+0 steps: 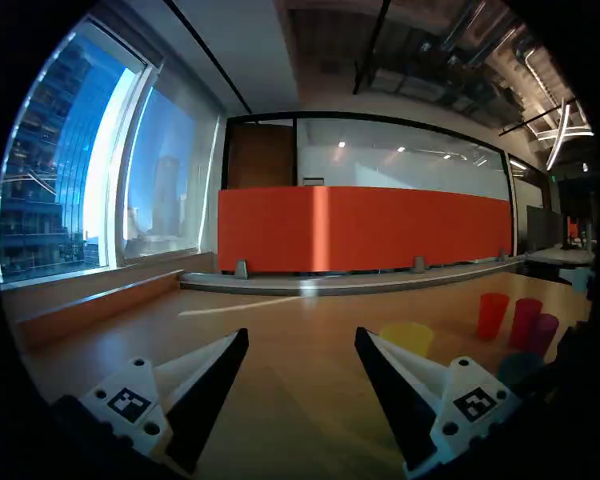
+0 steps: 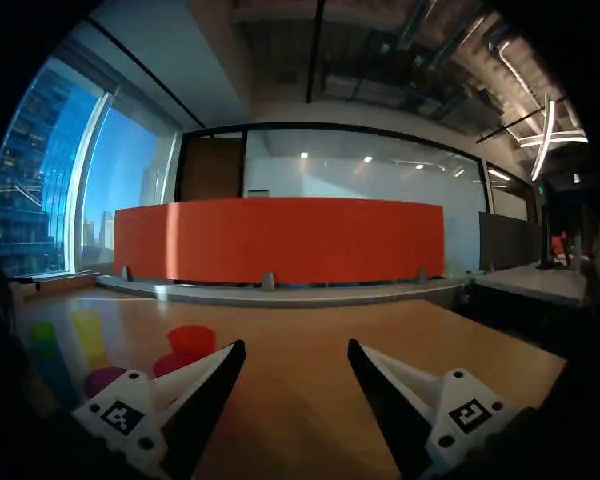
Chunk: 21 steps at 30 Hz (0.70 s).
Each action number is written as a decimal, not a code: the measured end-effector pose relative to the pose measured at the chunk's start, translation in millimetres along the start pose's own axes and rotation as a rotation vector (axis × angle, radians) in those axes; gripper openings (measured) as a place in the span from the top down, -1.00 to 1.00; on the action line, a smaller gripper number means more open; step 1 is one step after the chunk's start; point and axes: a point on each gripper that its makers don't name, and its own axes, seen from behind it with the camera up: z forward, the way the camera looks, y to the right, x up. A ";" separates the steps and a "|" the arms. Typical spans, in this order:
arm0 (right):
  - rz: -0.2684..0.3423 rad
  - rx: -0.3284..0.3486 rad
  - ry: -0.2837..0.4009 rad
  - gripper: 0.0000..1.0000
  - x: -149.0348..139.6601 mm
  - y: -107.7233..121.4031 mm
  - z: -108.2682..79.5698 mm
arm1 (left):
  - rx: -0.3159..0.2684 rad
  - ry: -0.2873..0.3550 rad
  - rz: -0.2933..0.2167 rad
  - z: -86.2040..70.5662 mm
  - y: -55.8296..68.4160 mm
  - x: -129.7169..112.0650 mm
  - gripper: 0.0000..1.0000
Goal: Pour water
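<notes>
Left claw, right claw both spread, empty. Cups stand upright between them: rightward of my left, leftward of my right.

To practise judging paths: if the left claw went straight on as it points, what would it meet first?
Probably nothing near: the left claw points over the table toward the far orange screen; the yellow cup sits to its right.

Coloured plastic cups stand upright, clustered together.
</notes>
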 end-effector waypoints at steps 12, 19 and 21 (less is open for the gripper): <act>0.000 0.000 0.000 -0.98 -1.1 -0.2 -0.7 | 0.000 0.000 0.000 -0.2 0.1 0.2 -0.99; 0.000 0.000 0.000 -0.98 -1.7 0.0 -0.9 | -0.001 0.000 0.000 0.5 0.5 0.0 -0.98; 0.000 0.000 0.000 -0.98 -1.9 0.0 -0.7 | -0.001 0.000 0.000 0.7 0.5 -0.1 -0.98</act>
